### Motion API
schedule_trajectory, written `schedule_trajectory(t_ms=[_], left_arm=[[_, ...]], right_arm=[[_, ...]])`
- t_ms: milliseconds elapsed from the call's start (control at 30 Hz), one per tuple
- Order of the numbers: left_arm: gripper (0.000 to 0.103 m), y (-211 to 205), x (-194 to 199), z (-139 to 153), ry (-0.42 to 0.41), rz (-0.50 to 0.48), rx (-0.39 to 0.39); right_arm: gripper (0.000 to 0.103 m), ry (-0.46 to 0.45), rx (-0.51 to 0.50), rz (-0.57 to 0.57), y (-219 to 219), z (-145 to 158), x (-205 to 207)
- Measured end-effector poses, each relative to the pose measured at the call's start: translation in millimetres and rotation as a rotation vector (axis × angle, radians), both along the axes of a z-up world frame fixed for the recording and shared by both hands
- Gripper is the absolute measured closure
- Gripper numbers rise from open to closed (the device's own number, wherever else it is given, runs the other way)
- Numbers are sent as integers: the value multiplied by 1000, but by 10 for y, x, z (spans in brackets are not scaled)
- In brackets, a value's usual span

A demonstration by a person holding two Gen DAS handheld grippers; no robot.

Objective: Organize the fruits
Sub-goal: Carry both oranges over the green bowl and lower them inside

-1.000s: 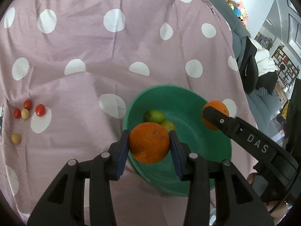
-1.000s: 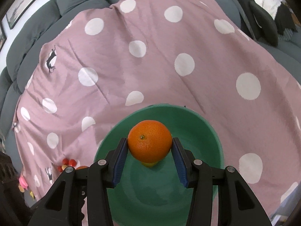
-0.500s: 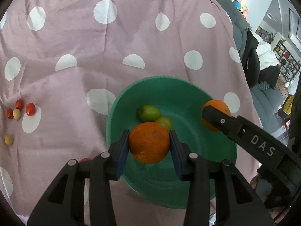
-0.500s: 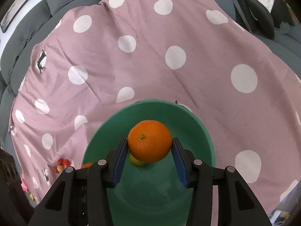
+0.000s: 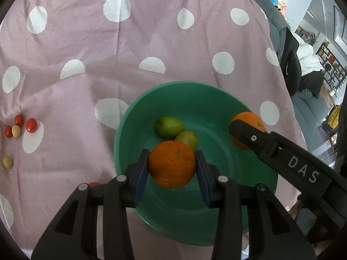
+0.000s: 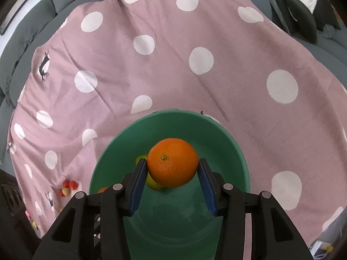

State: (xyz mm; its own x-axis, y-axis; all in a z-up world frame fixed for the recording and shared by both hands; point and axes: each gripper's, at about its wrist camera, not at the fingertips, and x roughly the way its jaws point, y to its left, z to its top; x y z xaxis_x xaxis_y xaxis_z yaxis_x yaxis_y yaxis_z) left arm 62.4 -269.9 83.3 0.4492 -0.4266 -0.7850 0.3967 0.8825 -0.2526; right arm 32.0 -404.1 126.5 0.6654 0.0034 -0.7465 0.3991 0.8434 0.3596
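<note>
A green bowl [image 5: 249, 173] sits on a pink polka-dot cloth and holds two green limes [image 5: 169, 126]. My left gripper [image 5: 172, 166] is shut on an orange [image 5: 172, 164] and holds it over the bowl's near side. My right gripper [image 6: 173, 169] is shut on a second orange [image 6: 173, 162], also above the bowl [image 6: 227, 134]. In the left wrist view the right gripper's orange [image 5: 251, 120] shows over the bowl's right rim. In the right wrist view a lime [image 6: 140, 158] peeks out behind the orange.
Several small red and yellow tomatoes [image 5: 18, 126] lie on the cloth to the bowl's left, one yellow one [image 5: 7, 162] apart; they also show in the right wrist view [image 6: 67, 187]. A grey sofa [image 6: 32, 28] edges the cloth. Room clutter stands at the far right.
Both grippers have moved forward over the bowl with their oranges. The bowl now lies more fully under each of them.
</note>
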Motion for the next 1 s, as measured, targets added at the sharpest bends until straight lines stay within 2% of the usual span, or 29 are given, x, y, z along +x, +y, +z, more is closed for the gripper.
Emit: schedule_trajectory(t_ms=[1000], left_arm=[[61, 28, 12, -15, 13, 15, -5]], right_arm=[[53, 61, -31, -3, 32, -52, 49]])
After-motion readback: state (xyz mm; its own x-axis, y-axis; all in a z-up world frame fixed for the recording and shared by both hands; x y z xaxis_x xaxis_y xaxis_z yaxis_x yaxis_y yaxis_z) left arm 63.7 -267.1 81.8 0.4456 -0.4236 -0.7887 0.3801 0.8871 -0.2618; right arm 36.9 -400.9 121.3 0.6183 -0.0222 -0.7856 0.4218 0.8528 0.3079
